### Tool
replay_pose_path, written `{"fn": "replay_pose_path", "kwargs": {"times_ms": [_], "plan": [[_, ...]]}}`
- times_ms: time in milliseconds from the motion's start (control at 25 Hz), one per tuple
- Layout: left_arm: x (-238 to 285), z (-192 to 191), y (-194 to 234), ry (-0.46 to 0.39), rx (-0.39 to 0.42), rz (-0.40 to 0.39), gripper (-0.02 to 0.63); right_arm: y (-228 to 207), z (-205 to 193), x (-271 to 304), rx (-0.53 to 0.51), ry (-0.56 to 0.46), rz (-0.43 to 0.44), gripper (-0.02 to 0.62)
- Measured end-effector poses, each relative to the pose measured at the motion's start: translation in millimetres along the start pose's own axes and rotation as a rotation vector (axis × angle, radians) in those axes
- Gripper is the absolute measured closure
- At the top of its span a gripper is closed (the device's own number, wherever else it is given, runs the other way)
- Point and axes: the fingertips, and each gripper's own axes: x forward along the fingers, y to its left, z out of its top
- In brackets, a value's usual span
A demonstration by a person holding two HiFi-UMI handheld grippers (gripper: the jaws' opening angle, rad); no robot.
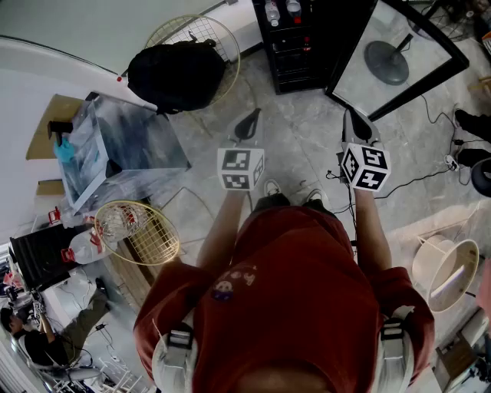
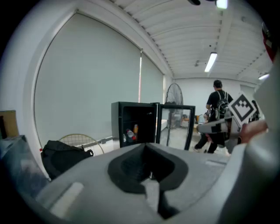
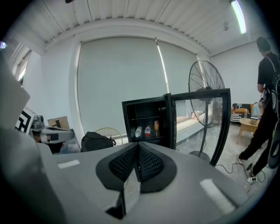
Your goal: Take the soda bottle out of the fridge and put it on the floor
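The black mini fridge (image 1: 295,42) stands ahead on the marble floor with its glass door (image 1: 395,57) swung open to the right. Two bottles (image 1: 281,11) show on its shelf. In the right gripper view a clear bottle (image 3: 138,131), a red-labelled bottle (image 3: 147,130) and a can (image 3: 156,127) stand side by side inside the fridge (image 3: 131,113). The left gripper view shows the fridge (image 2: 118,127) with a bottle (image 2: 129,134) in it. My left gripper (image 1: 247,123) and right gripper (image 1: 357,123) are held out level, well short of the fridge. Both are shut and empty.
A black backpack (image 1: 173,73) leans on a round wire guard (image 1: 196,31) left of the fridge. A plastic-wrapped box (image 1: 115,150) and a second wire guard (image 1: 138,230) lie nearer left. A standing fan (image 3: 205,87) is behind the door. Cables (image 1: 430,176) trail at right. A person (image 3: 267,109) walks at right.
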Motion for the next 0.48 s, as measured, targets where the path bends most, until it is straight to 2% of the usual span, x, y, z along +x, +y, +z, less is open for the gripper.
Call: {"fn": "replay_pose_path", "kwargs": {"times_ms": [200,480], "plan": [[7,2,2,-0.008,0.005,-0.013,0.606,4,0,4,-0.011,0.002,-0.002,0.594],[15,-3,7,0.001,0.005,-0.064,0.606,9,-5,6,0.004,0.004,-0.047,0.594]]}}
